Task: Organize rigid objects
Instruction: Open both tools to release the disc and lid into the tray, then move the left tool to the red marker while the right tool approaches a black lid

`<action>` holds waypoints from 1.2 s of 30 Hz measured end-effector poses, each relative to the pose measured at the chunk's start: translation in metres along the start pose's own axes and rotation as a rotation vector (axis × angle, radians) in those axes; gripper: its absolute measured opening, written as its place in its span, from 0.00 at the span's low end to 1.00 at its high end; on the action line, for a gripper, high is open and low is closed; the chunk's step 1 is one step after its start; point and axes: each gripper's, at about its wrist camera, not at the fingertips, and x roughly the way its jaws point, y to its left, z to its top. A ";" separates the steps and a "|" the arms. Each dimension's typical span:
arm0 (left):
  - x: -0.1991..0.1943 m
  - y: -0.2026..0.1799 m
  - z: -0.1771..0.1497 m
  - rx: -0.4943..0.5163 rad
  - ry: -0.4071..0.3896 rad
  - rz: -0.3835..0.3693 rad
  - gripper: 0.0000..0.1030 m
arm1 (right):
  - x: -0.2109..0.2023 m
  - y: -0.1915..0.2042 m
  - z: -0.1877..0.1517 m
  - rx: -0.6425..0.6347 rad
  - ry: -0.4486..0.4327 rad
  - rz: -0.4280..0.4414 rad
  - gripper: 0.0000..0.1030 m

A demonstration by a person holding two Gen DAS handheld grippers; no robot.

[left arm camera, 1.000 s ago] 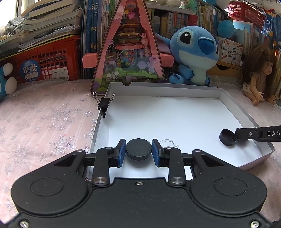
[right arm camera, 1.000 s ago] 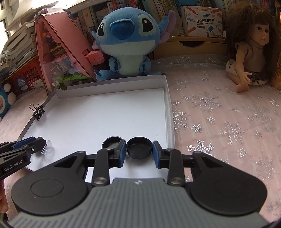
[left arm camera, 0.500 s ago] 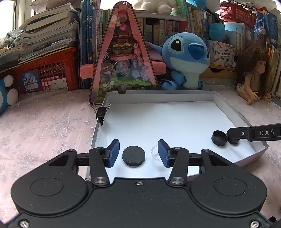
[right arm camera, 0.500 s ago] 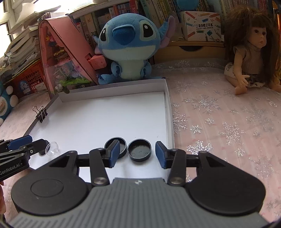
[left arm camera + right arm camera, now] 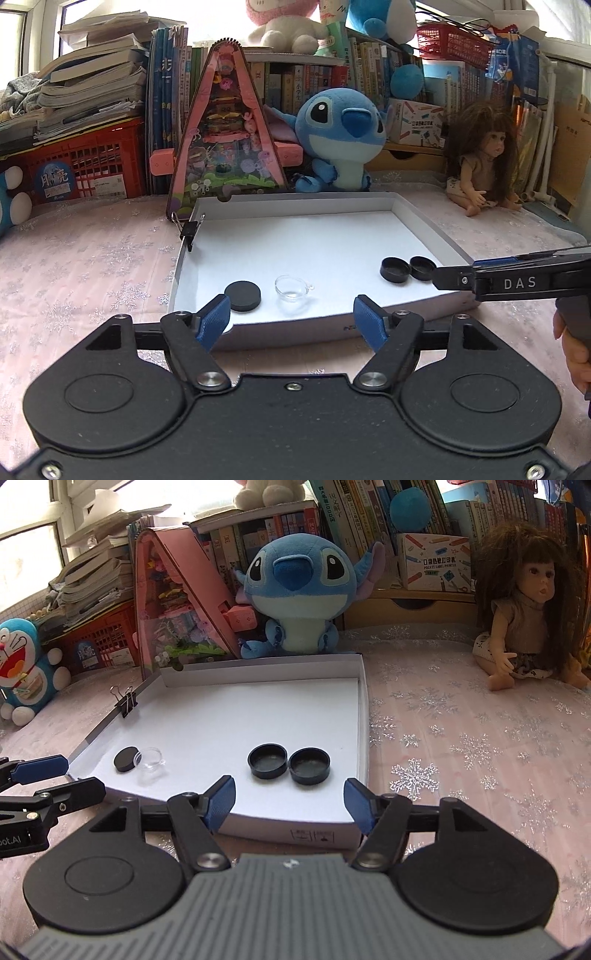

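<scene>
A shallow white box lid (image 5: 424, 229) (image 5: 364, 716) lies on the pink cloth. In it lie a flat black disc (image 5: 242, 296) (image 5: 126, 759), a small clear glass cup (image 5: 293, 288) (image 5: 150, 757), and two black caps side by side, open side up (image 5: 396, 269) (image 5: 423, 268) (image 5: 267, 761) (image 5: 309, 767). My left gripper (image 5: 292, 320) is open and empty, held back over the lid's near edge. My right gripper (image 5: 288, 802) is open and empty, just short of the two caps. It also shows in the left wrist view (image 5: 517, 280), at the right.
A black binder clip (image 5: 189, 229) (image 5: 125, 701) grips the lid's left wall. Behind the lid stand a pink triangular toy house (image 5: 225, 147), a blue plush (image 5: 341, 140) (image 5: 295, 594), a doll (image 5: 484, 158) (image 5: 524, 620), a red crate (image 5: 81, 166) and shelves of books.
Both grippers opened, let go of the black disc and the black cap, and drew back toward the lid's near edge. The disc and cap now rest in the lid.
</scene>
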 end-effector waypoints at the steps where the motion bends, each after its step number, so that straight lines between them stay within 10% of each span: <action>1: -0.005 -0.002 -0.003 0.007 -0.003 -0.009 0.71 | -0.004 0.001 -0.002 -0.007 -0.006 0.004 0.77; 23: -0.064 -0.041 -0.064 0.079 0.033 -0.109 0.72 | -0.074 0.014 -0.063 -0.149 -0.135 0.023 0.85; 31: -0.073 -0.048 -0.086 0.078 0.083 -0.144 0.63 | -0.084 0.017 -0.090 -0.173 -0.137 0.021 0.85; 36: -0.078 -0.048 -0.092 0.065 0.098 -0.129 0.39 | -0.090 0.013 -0.101 -0.154 -0.105 0.071 0.84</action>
